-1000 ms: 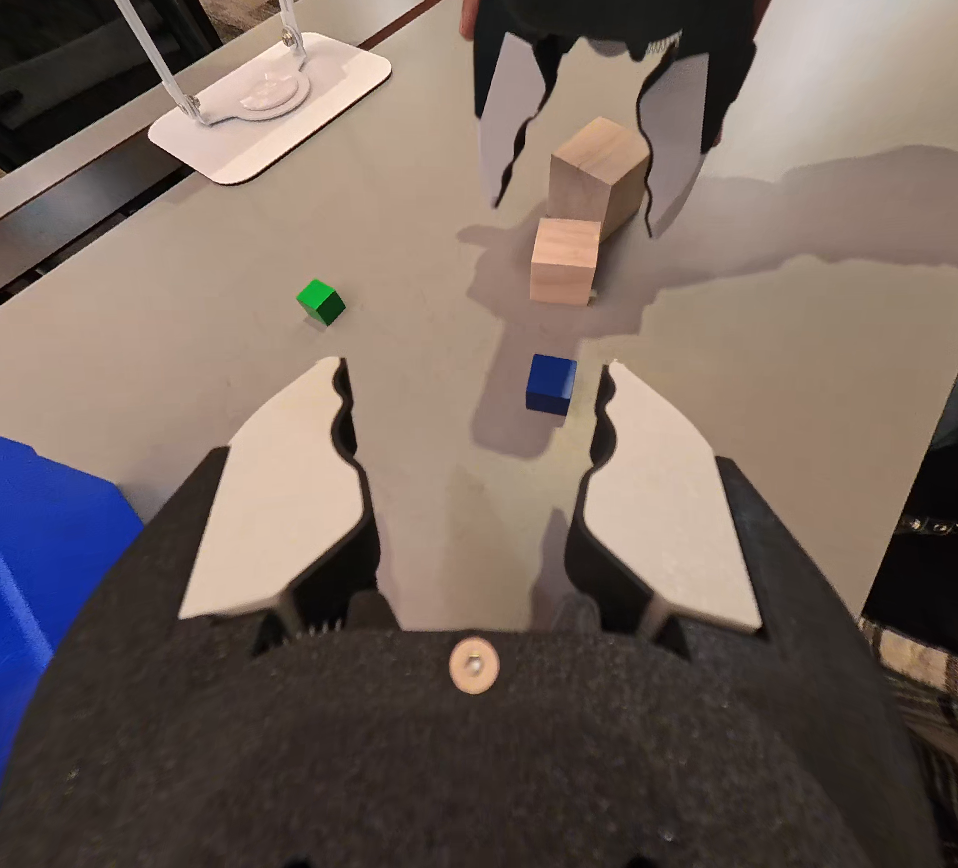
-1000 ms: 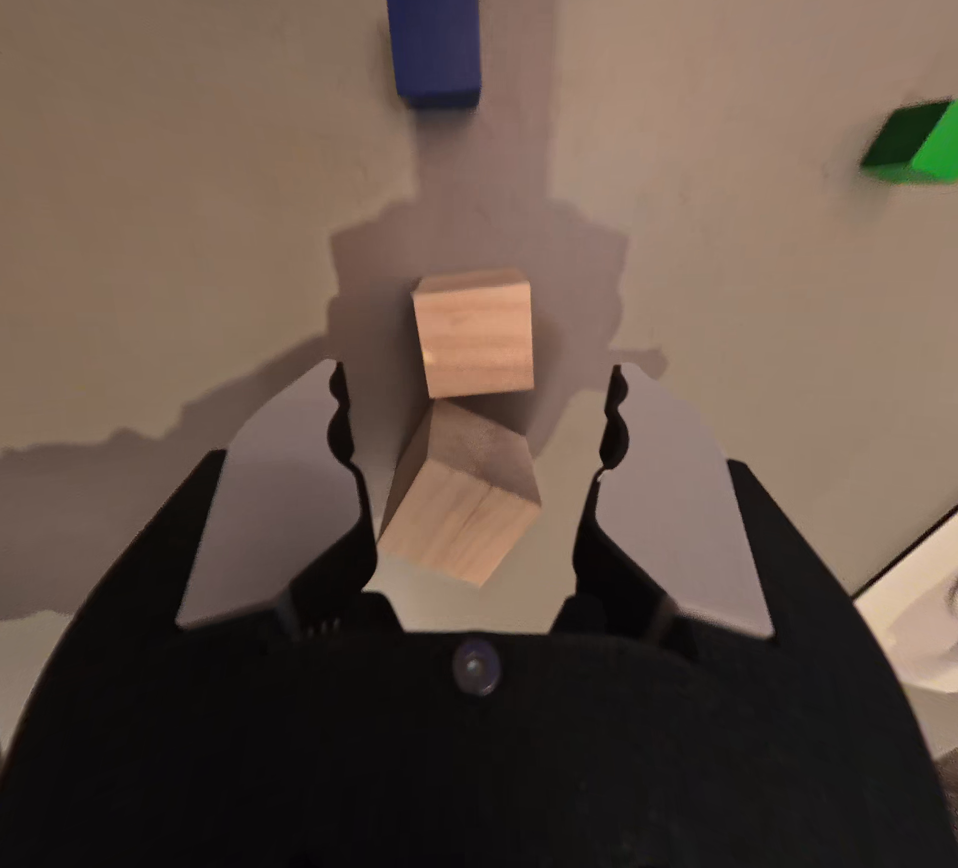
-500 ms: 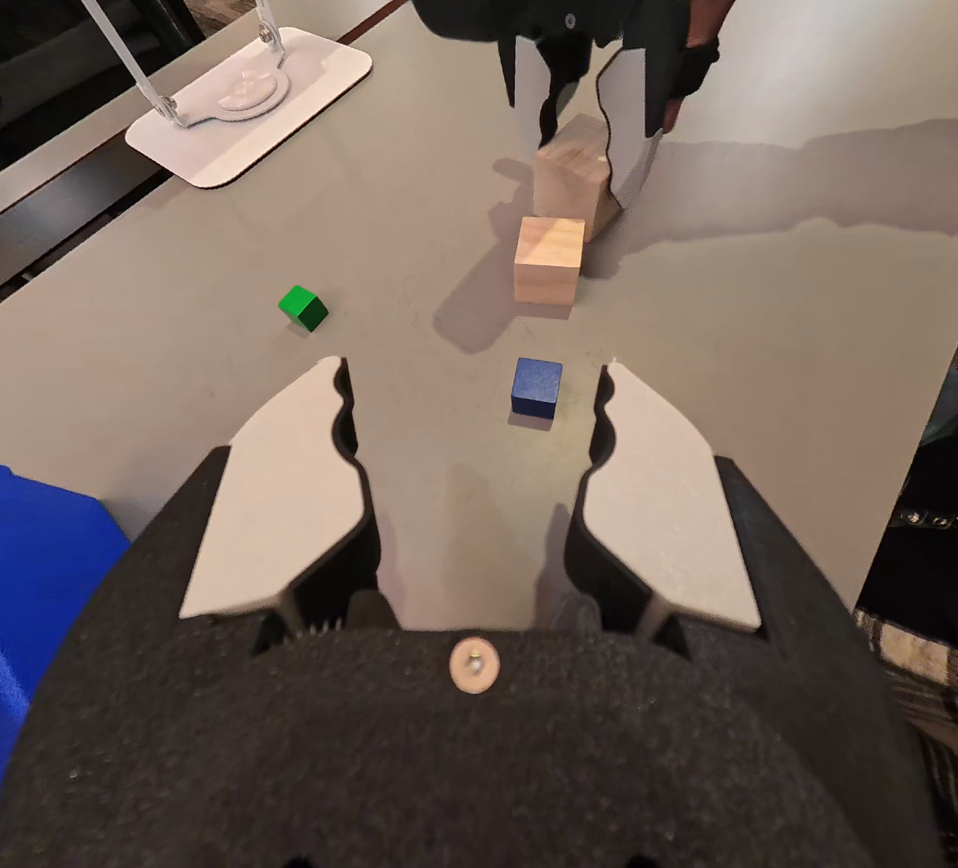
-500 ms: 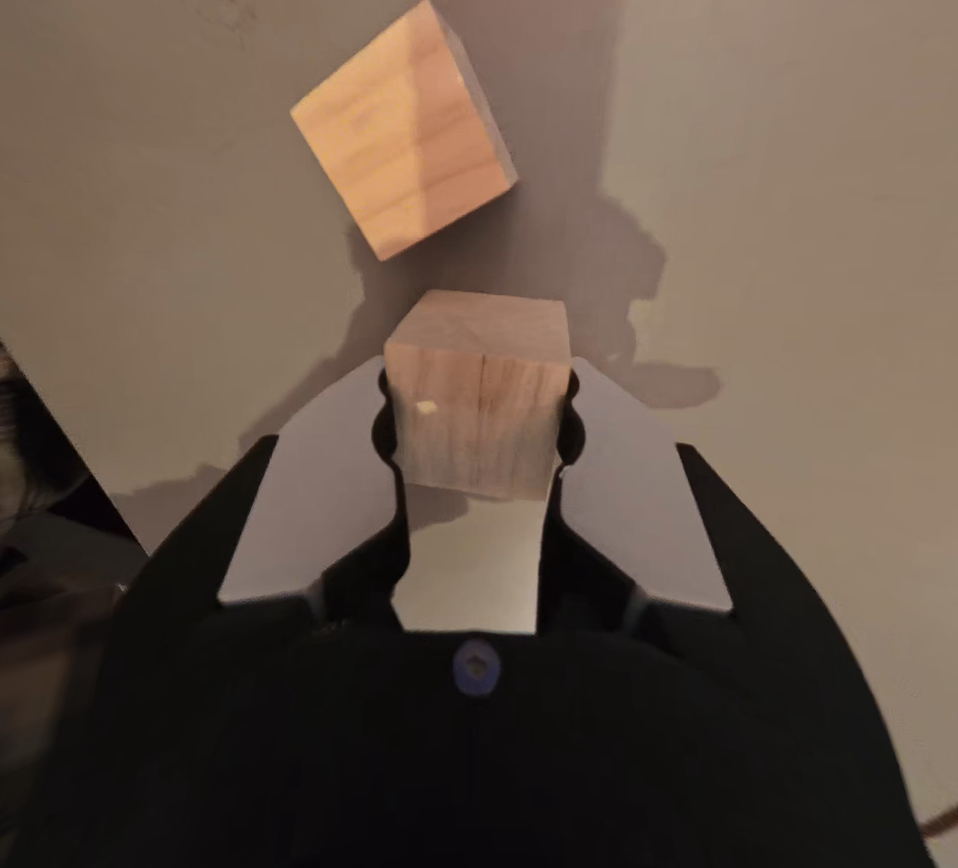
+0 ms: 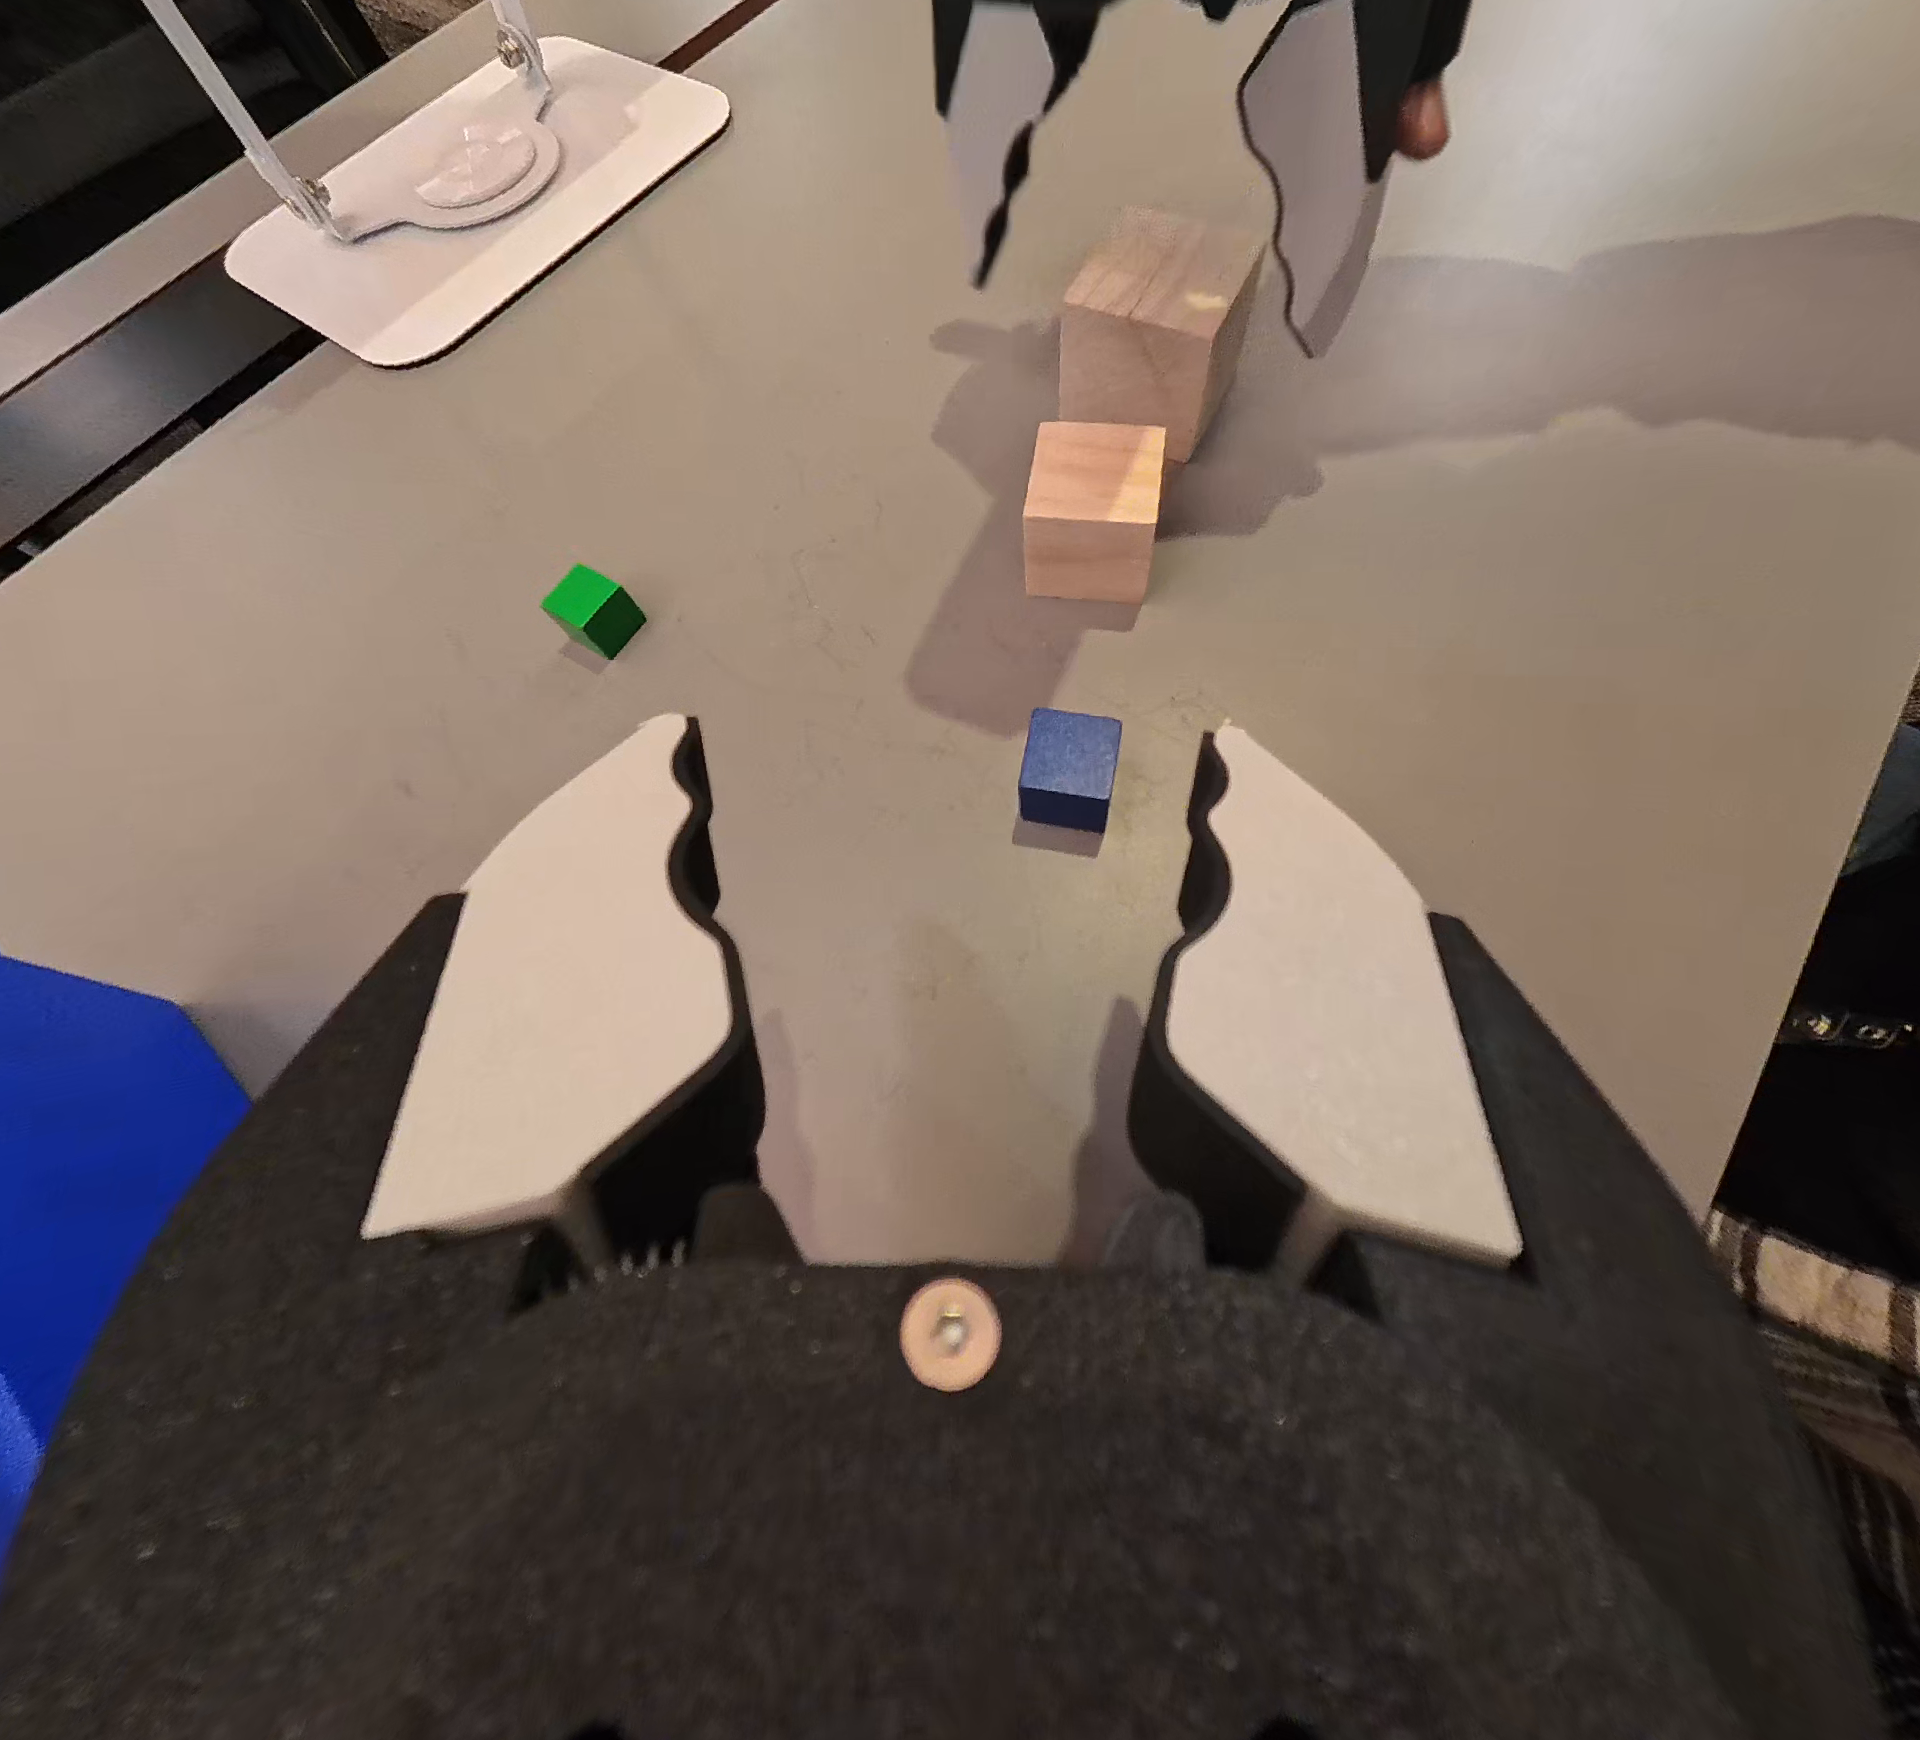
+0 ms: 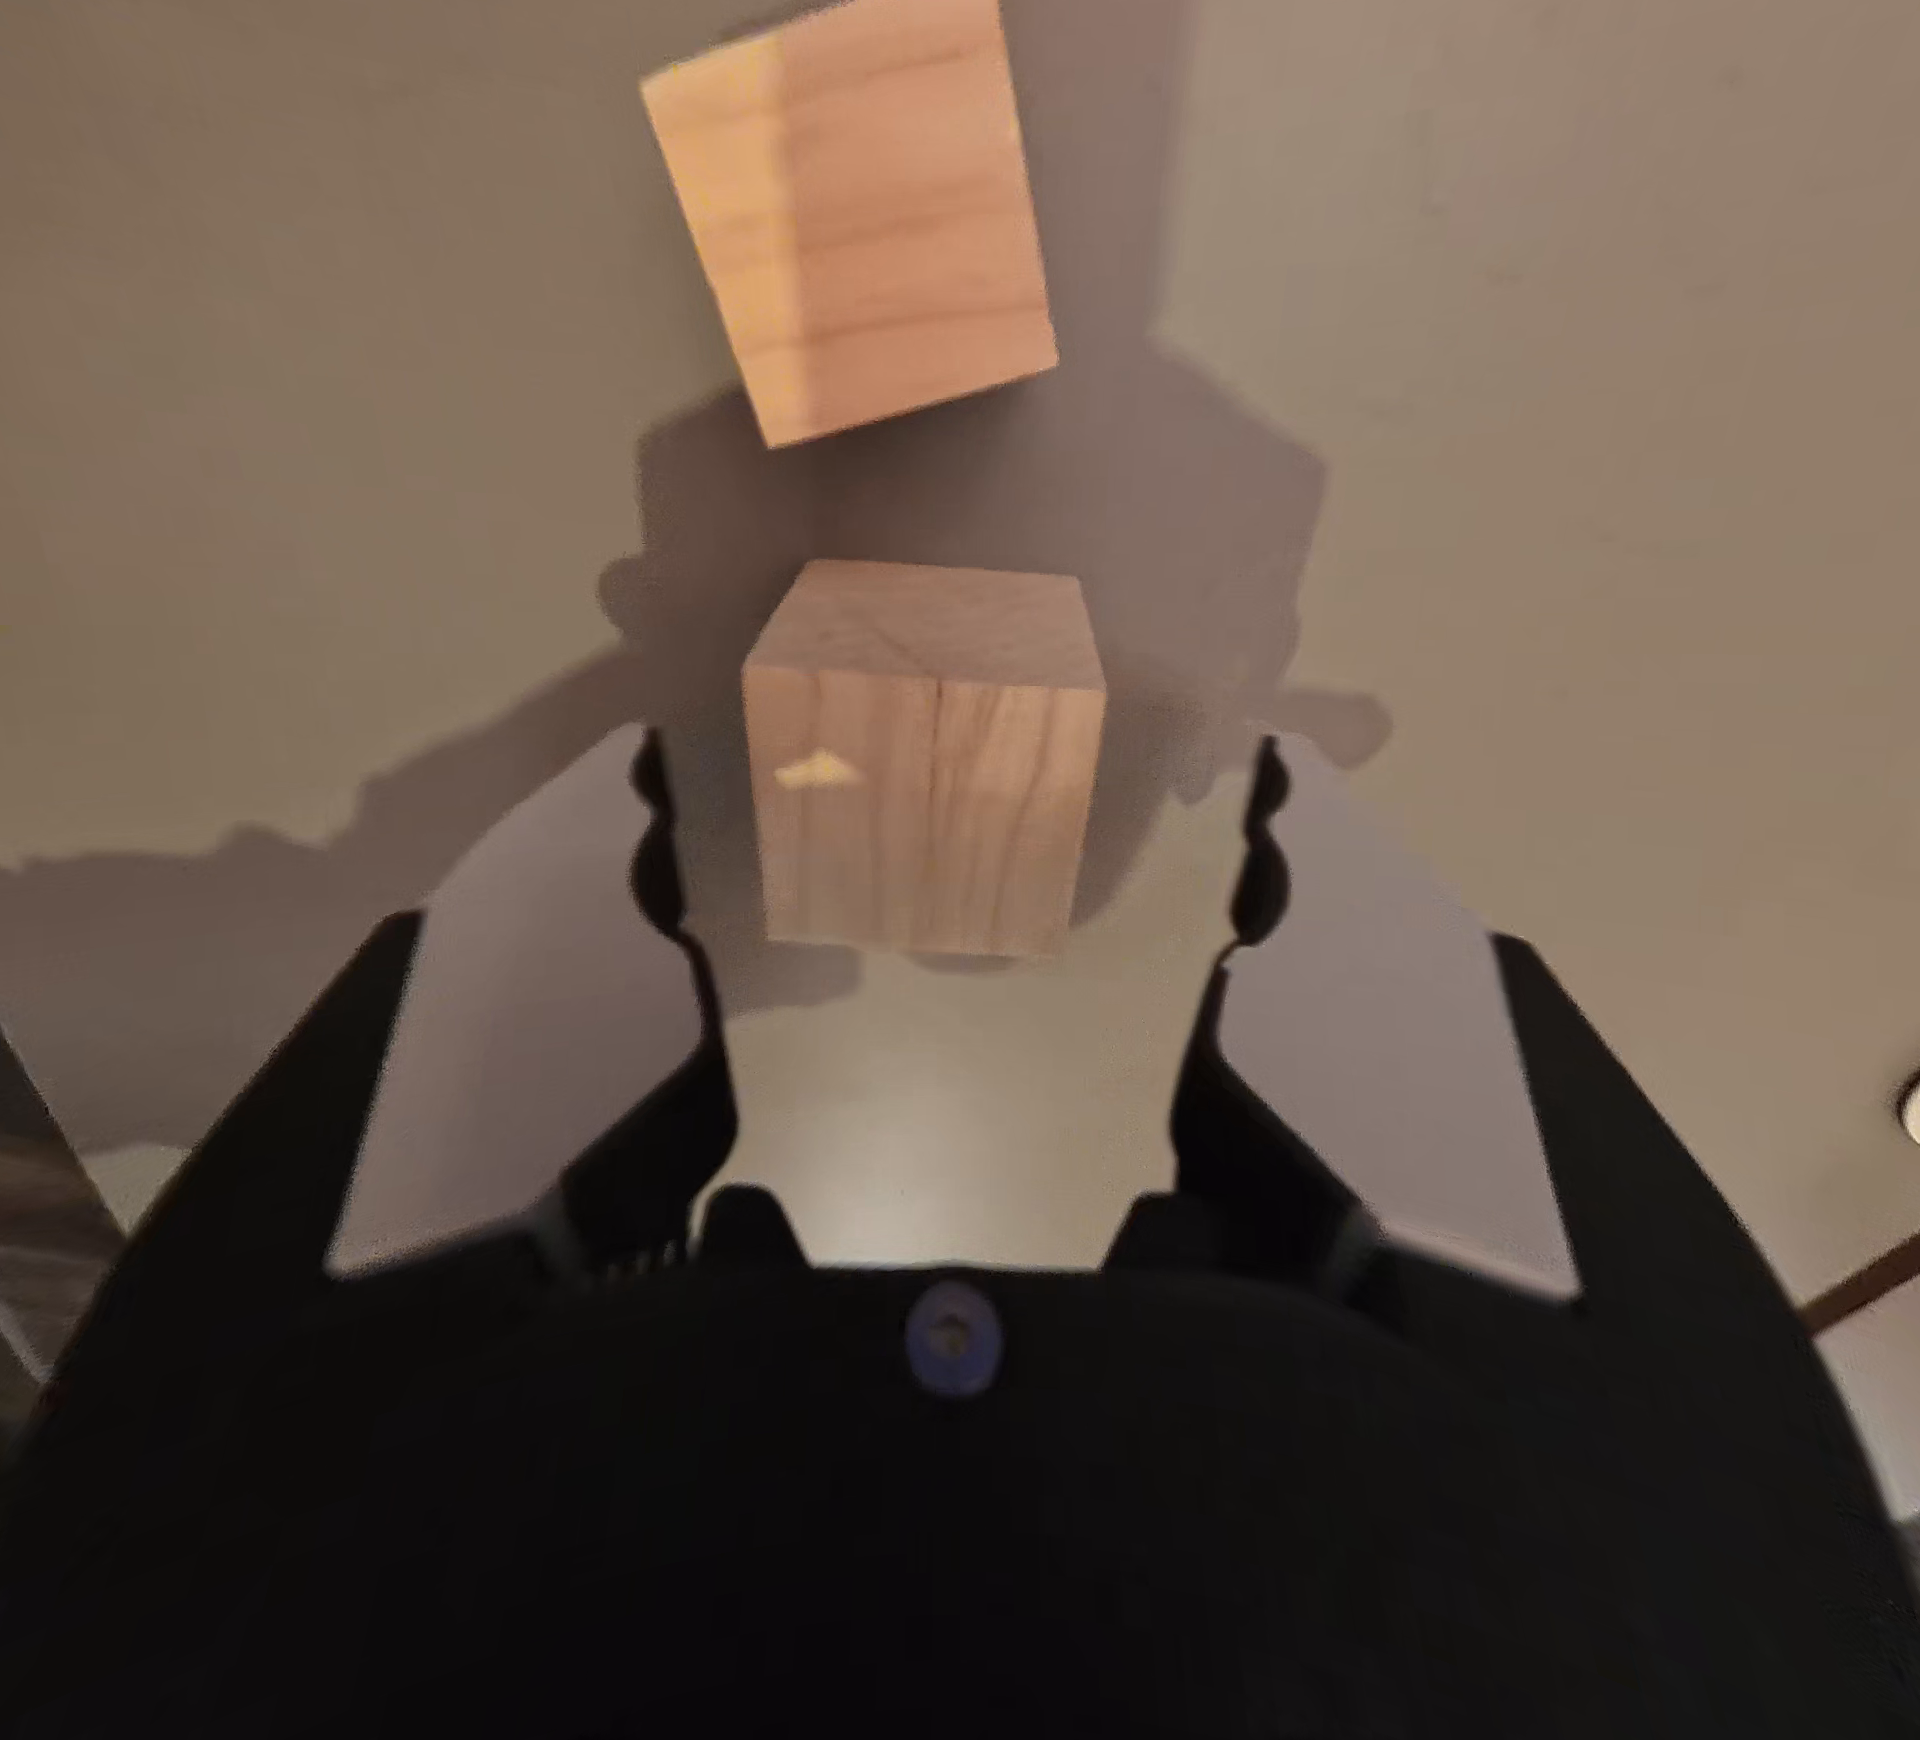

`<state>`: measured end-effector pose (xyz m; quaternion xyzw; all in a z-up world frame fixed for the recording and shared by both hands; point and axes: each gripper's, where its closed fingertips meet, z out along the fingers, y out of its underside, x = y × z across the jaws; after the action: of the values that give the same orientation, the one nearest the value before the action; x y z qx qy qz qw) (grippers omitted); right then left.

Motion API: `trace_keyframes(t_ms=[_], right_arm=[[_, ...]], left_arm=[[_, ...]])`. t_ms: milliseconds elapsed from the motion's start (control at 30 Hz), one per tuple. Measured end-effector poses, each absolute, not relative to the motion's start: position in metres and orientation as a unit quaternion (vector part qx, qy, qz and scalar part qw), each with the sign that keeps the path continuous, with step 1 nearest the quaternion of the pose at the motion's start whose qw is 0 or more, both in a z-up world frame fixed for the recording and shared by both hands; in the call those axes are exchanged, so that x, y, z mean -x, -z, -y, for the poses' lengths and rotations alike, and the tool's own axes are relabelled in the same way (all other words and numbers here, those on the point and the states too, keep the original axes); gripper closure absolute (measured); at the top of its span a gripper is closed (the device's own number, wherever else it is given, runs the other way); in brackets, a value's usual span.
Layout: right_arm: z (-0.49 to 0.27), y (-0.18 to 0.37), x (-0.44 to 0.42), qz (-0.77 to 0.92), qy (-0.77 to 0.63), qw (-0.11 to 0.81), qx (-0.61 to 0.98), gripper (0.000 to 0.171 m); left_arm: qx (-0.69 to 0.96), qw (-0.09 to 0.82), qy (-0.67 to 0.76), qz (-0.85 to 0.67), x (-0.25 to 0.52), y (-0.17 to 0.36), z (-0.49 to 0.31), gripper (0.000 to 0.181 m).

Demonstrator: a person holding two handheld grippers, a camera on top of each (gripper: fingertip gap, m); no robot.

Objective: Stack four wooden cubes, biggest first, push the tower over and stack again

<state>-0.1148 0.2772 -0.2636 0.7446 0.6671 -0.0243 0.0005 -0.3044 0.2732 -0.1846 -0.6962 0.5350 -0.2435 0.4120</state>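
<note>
The biggest wooden cube (image 5: 1148, 329) stands on the grey table (image 5: 1558, 599), with a mid-sized wooden cube (image 5: 1091, 511) just in front of it. A small blue cube (image 5: 1070, 771) and a smaller green cube (image 5: 594, 610) lie apart, nearer me. My left gripper (image 5: 951, 755) is open and empty, low over the table, with the blue cube just ahead between its fingertips. My right gripper (image 5: 1143, 308) hangs open above the biggest cube. In the right wrist view, the right gripper (image 6: 956, 755) straddles the biggest cube (image 6: 925, 776) with gaps on both sides, and the mid-sized cube (image 6: 852, 204) lies beyond.
A white stand base (image 5: 478, 204) with two thin legs sits at the table's far left. A blue bin (image 5: 83, 1171) is at my near left. The table's right edge (image 5: 1808, 859) runs close by. A person's hand (image 5: 1423, 121) holds the right gripper. My right fingertips sit around 20 centimetres from my left ones.
The right gripper was shut on the biggest cube half a second ago; it has now opened and drawn back, leaving the cube on the table. The left gripper barely moved.
</note>
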Motion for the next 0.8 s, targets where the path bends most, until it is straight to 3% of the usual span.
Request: trace_keyframes(t_ms=[33, 133, 467, 800], right_arm=[[-0.279, 0.258, 0.117, -0.664, 0.024, -0.013, -0.747, 0.052], [-0.289, 0.236, 0.117, -0.646, -0.004, -0.070, -0.760, 0.037], [-0.229, 0.174, 0.108, -0.458, 0.089, -0.417, -0.780, 0.040], [-0.173, 0.195, 0.075, -0.341, 0.139, -0.477, -0.798, 0.049]], left_arm=[[0.697, 0.412, 0.245, -0.534, 0.305, 0.185, -0.273, 0.094], [0.704, 0.414, 0.249, -0.520, 0.305, 0.184, -0.276, 0.095], [0.697, 0.343, 0.238, -0.582, 0.235, 0.218, -0.269, 0.101], [0.719, 0.270, 0.194, -0.610, 0.200, 0.255, -0.275, 0.104]])
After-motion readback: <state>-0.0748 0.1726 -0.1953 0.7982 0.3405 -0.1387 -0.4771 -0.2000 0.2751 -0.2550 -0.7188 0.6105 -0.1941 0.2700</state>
